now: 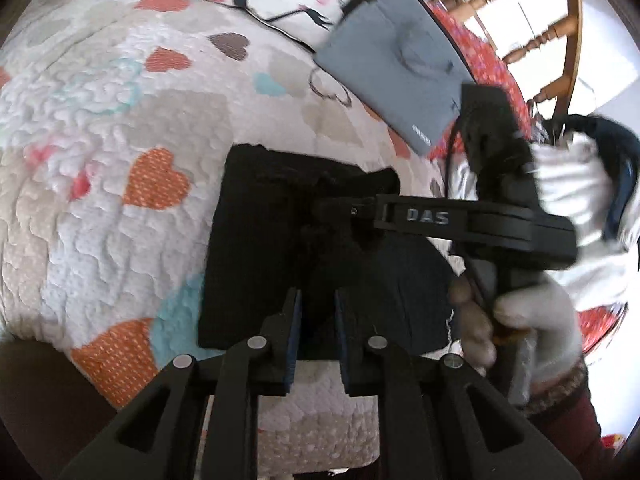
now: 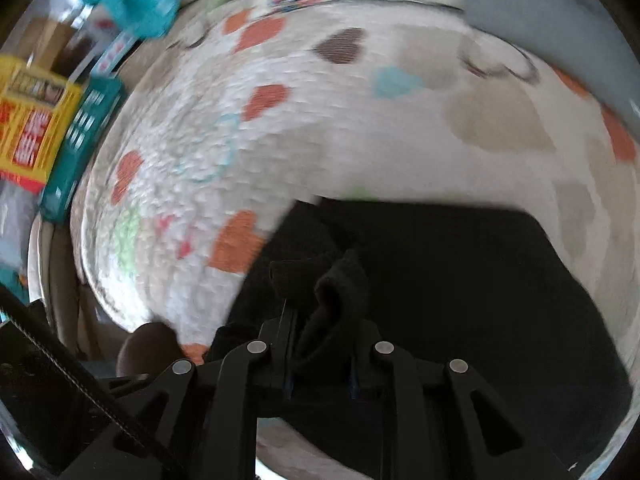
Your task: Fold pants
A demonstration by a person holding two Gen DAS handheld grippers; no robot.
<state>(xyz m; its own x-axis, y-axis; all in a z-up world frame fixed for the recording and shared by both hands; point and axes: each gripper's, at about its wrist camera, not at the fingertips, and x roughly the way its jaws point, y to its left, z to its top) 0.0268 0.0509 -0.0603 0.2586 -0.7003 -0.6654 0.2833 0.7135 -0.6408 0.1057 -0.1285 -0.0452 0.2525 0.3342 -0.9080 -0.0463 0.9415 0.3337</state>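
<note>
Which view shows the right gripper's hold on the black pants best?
The right wrist view: black pants fabric bunches between the right gripper pads. The left wrist view shows that gripper side-on reaching onto the pants, grip point dark.

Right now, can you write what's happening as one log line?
step: folding | left gripper: shut on black fabric pants | right gripper: shut on pants | surface: heart-patterned quilt
</note>
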